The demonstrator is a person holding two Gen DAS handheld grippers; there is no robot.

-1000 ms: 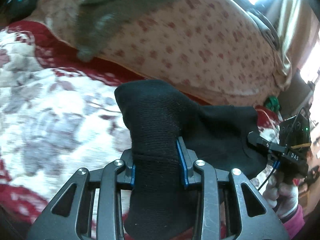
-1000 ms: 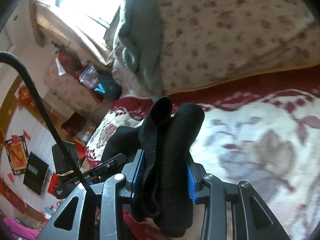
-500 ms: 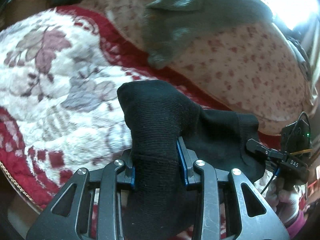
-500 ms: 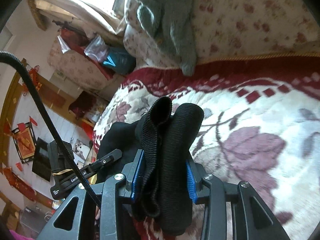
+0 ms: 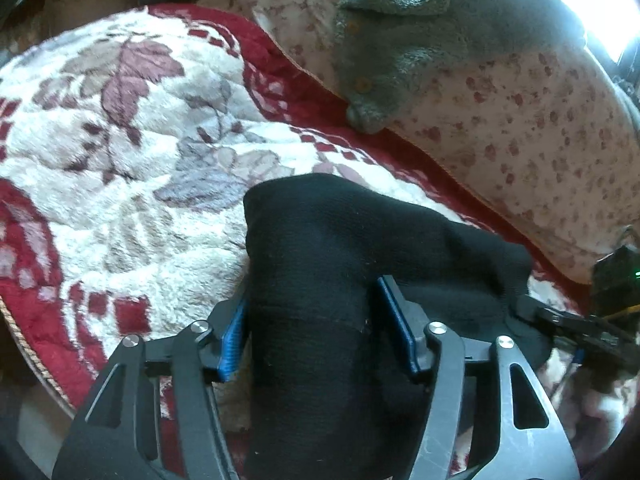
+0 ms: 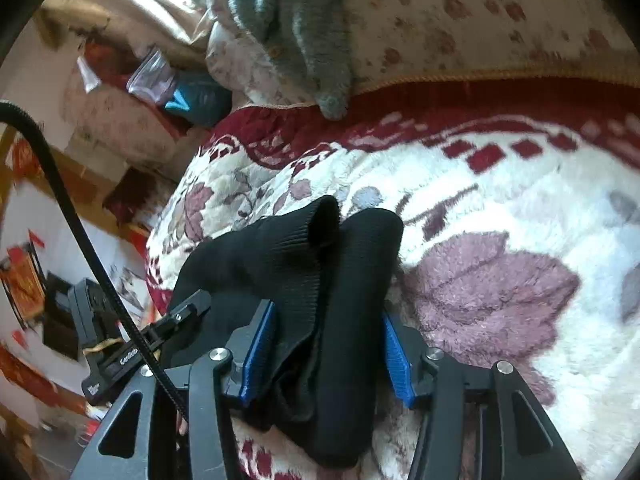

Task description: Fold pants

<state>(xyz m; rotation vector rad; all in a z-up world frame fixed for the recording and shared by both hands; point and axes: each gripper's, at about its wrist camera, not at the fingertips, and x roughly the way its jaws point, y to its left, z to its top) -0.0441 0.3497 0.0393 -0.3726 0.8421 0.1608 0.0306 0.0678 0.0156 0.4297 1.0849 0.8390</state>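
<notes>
The black knit pants (image 5: 320, 264) hang bunched between both grippers above a floral red-and-white blanket (image 5: 120, 140). My left gripper (image 5: 316, 320) is shut on a thick fold of the pants, blue pads (image 5: 232, 332) pressed on each side. My right gripper (image 6: 324, 344) is shut on another bunched end of the pants (image 6: 332, 264), with a ribbed cuff sticking up. The right gripper also shows at the right edge of the left wrist view (image 5: 568, 320), and the left gripper at the left of the right wrist view (image 6: 160, 340). The pants below the jaws are hidden.
A flowered pillow or quilt (image 5: 520, 100) lies at the back with a grey knit garment (image 5: 400, 20) draped on it. The blanket's left edge (image 5: 24, 340) drops off the bed. Bags and clutter (image 6: 180, 88) stand beyond the bed in the right wrist view.
Both grippers, still holding the pants, have tipped downward toward the blanket; more blanket and less pillow is in view. The grips have not changed.
</notes>
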